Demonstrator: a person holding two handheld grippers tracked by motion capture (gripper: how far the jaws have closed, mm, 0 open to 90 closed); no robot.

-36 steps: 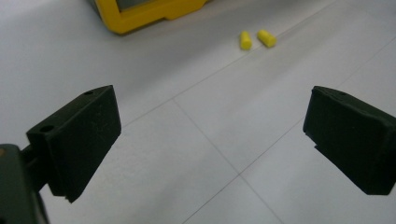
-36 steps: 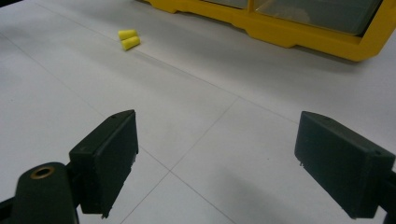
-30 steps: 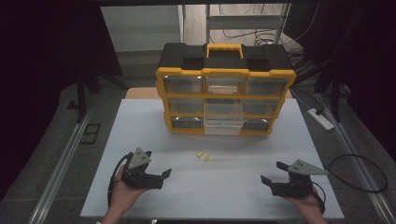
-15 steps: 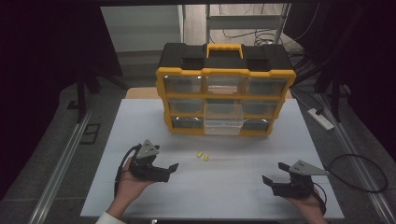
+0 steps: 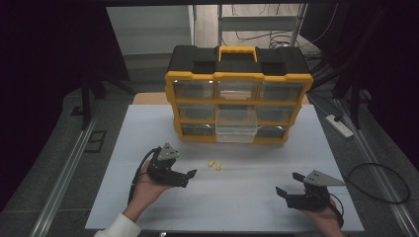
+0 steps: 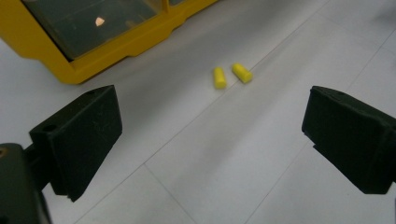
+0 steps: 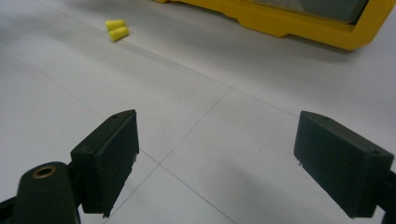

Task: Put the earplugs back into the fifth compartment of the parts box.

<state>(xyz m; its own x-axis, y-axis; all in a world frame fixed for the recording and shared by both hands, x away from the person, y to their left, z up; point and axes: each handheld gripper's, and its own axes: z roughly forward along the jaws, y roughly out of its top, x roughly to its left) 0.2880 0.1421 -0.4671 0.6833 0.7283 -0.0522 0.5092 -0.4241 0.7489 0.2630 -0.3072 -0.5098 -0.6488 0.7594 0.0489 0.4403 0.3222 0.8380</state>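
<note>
Two small yellow earplugs (image 5: 214, 164) lie side by side on the white table (image 5: 237, 207), in front of a yellow and black drawer organizer (image 5: 237, 79). Its clear middle bottom drawer (image 5: 236, 129) stands pulled out. My left gripper (image 5: 189, 177) is open just left of the earplugs, jaws pointing right toward them, nothing between them. The left gripper view has the earplugs (image 6: 229, 74) a little ahead of its open gripper (image 6: 215, 121). My right gripper (image 5: 287, 183) rests open near the front right, empty. In its view the earplugs (image 7: 116, 29) lie far off at the upper left.
The organizer's yellow base (image 7: 299, 23) runs across the table's far half. A white power strip (image 5: 338, 124) and a looped black cable (image 5: 380, 177) lie on the floor to the right. A metal rail (image 5: 69, 173) runs along the left side.
My left gripper has moved forward and to the right, closer to the earplugs, staying open. The right gripper has not moved.
</note>
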